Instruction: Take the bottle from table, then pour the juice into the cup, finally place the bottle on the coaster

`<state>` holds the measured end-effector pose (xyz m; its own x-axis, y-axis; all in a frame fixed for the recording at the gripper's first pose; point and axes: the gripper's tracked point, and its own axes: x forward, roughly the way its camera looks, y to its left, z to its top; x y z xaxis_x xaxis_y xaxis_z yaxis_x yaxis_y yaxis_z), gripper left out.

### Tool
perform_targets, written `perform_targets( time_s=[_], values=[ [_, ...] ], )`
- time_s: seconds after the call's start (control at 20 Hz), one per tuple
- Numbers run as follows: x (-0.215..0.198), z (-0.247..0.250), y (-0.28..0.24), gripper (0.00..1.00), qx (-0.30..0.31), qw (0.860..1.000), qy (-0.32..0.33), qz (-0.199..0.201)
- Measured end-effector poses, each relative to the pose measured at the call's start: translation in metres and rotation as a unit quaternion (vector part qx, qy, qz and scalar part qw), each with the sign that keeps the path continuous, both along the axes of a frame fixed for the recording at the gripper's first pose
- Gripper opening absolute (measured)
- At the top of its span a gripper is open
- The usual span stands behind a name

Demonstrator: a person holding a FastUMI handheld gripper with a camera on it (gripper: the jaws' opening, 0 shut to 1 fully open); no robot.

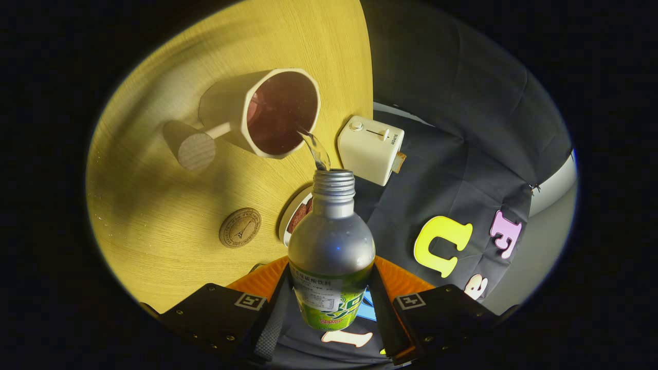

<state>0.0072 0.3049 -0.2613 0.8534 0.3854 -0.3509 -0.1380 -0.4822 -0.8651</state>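
My gripper (329, 303) is shut on a silver bottle (331, 241) with a green label, both fingers pressing its lower body. The bottle is tipped over, its open threaded neck pointing at a white cup (267, 113) with a handle, just beyond the fingers. A thin clear stream of liquid (314, 146) runs from the bottle's mouth over the cup's rim into its dark inside. A round cork coaster (240, 227) lies on the yellow wooden table (154, 195), beside the bottle and nearer than the cup.
A white toaster (371, 149) with a slice in it stands at the table's edge, close to the cup. A small white bowl (295, 210) with brown contents sits partly hidden behind the bottle. A wooden cylinder (193, 149) stands by the cup's handle.
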Motion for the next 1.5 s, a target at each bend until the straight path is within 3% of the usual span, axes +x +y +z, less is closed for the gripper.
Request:
perform_targets(
  time_s=[0.65, 1.5],
  values=[
    [-0.003, 0.001, 0.004, 0.77, -0.031, 0.999, -0.014, 0.012],
    [-0.009, 0.006, 0.005, 0.77, -0.075, 0.997, -0.035, -0.001]
  ],
)
